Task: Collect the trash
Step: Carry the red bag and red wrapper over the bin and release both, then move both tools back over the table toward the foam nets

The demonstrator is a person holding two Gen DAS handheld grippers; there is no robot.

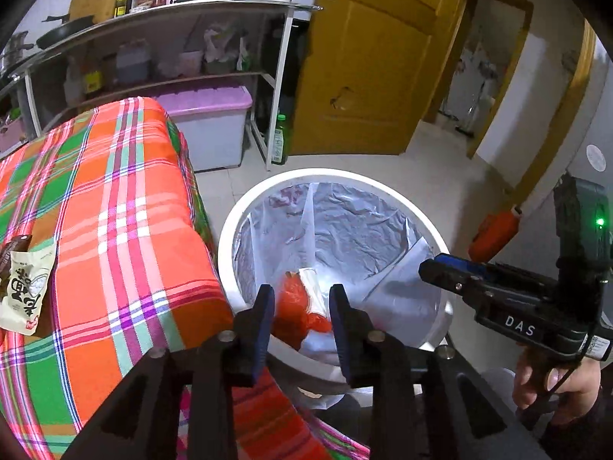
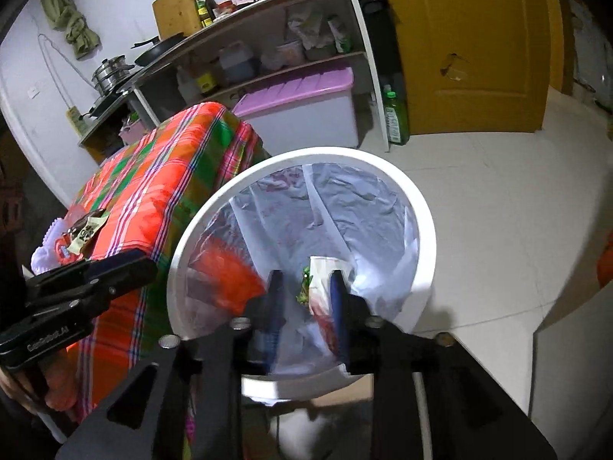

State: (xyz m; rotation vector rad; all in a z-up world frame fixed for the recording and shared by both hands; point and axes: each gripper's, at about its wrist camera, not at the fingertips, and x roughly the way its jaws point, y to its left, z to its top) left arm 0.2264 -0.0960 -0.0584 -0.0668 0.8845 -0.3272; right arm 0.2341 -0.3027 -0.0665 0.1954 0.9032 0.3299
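While both hand-held grippers hang over the round white plastic bin with its clear liner [image 1: 245, 207], pieces drop in: left hand-held gripper [image 1: 302, 318] is released, jaws apart, crumpled orange plastic bag [image 1: 295, 306] lying loose between and below them inside the bin. Right hand-held gripper [image 2: 306, 303] is also released (jaws apart, white wrapper [image 2: 320, 268] just past them, inside the bin). More trash, a beige snack packet [image 1: 23, 287], lies on the plaid-covered worktop [image 1: 115, 211] beside the bin.

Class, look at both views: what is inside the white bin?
Inside the white bin lie a silvery liner, orange plastic wrapping and a pale packet. Anything beneath them is hidden.
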